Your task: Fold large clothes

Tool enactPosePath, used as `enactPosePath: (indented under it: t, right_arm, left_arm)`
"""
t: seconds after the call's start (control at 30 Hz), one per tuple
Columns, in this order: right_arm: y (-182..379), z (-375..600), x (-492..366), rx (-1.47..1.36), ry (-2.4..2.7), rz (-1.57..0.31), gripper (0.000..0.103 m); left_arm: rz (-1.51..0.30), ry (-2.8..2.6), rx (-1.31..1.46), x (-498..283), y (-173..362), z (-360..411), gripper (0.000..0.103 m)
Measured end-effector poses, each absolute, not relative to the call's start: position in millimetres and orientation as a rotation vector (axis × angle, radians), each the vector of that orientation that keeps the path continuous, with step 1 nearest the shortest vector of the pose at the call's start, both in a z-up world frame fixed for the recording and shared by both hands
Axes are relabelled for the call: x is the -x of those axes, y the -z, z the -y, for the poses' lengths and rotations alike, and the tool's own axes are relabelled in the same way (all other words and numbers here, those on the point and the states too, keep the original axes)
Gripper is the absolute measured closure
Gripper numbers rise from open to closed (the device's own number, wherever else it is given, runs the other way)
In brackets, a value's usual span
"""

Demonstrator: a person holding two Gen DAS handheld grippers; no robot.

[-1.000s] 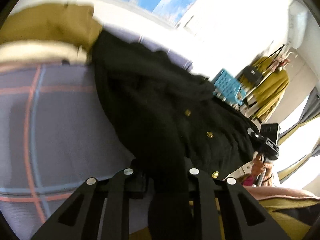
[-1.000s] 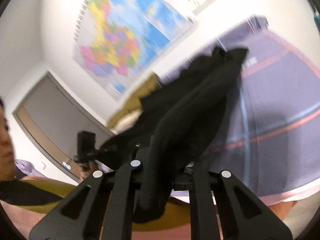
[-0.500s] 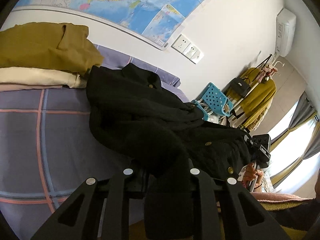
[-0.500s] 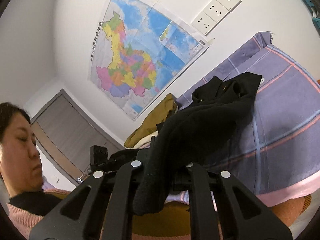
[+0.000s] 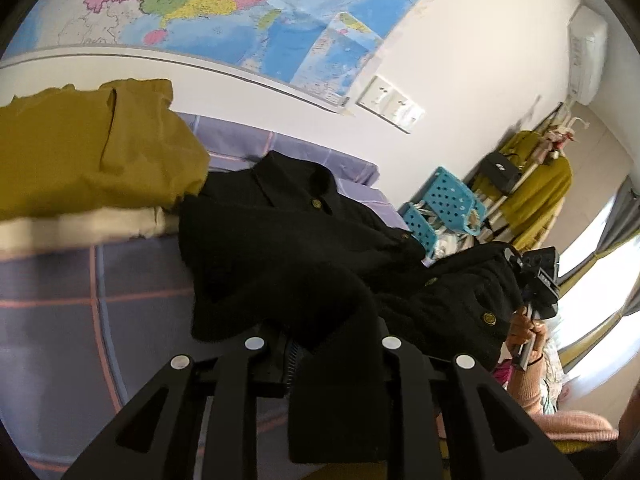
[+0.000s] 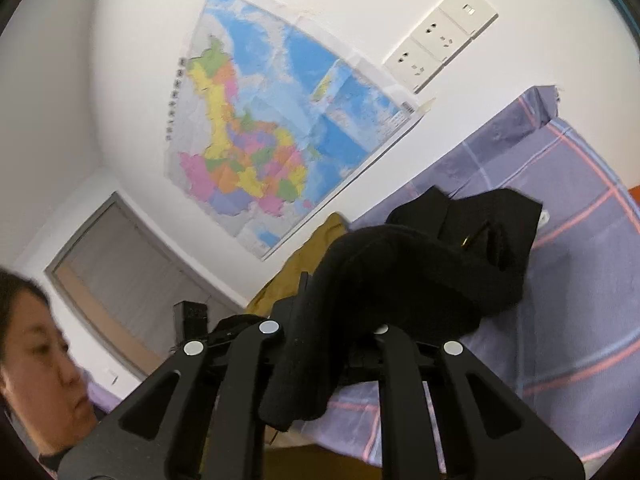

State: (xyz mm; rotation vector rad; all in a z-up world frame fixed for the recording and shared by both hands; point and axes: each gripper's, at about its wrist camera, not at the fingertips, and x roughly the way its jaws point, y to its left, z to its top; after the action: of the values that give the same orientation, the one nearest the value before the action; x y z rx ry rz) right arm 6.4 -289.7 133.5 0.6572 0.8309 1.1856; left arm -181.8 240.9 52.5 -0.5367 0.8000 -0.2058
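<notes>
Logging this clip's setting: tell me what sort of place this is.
Most likely a bedroom in a home. A bed with a purple plaid sheet stands against the wall, a clothes rack holds hanging garments, and a curtained window is beside it.

We see a colourful wall map (image 5: 248, 12) across the top of the frame, white wall sockets (image 5: 390, 109) just right of it, blue perforated baskets (image 5: 444, 208) at centre right, and an air conditioner (image 5: 586, 60) in the upper right corner.
</notes>
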Motion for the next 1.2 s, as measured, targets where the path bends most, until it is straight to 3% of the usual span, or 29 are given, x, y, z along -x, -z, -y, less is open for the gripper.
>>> enactPosePath:
  t: [0.3,0.67,0.73,0.83,0.87,0.97,1.07,1.2]
  right_arm:
    - [-124.4,247.2,-91.3,-0.705,-1.122,-0.933,0.090]
    - [-52.3,201.6,-193.0,-0.802,-0.904,-1.151,0.086]
    - [-39.9,195.7,-202.0,-0.809,-0.873,-1.184,0.082]
    - [-28.2,185.4,-208.2,-0.792,-0.846,-1.218,0.060]
    - [-28.9,182.8,-207.7,-0.786,-0.853,-1.214,0.047]
    - [-44.2,181.8,-198.2,-0.718,-0.861,-1.136,0.037]
    - [-67.3,175.9,-176.3,-0.595,-0.914,-1.060,0.035]
    - [-93.0,137.2,-125.3,-0.257,-1.047,-0.958,0.035]
  left_arm:
    - [-0.884,0.129,0.532,88.6,-62.9,-269.8,0.082]
    - [-1.075,0.011,0.636,-19.1,-8.4,-307.2,0.077]
    - [-1.111,-0.004,0.664,-31.6,6.1,-313.5,0.076]
    - [-1.156,-0.018,0.712,-41.7,23.1,-321.9,0.074]
    - [-1.161,-0.016,0.726,-44.7,27.5,-323.9,0.073]
    - [-1.166,-0.001,0.786,-44.9,34.1,-330.5,0.066]
    - [-1.147,0.021,0.814,-39.9,30.3,-331.9,0.062]
    - [-1.106,0.061,0.821,-28.5,21.8,-330.9,0.043]
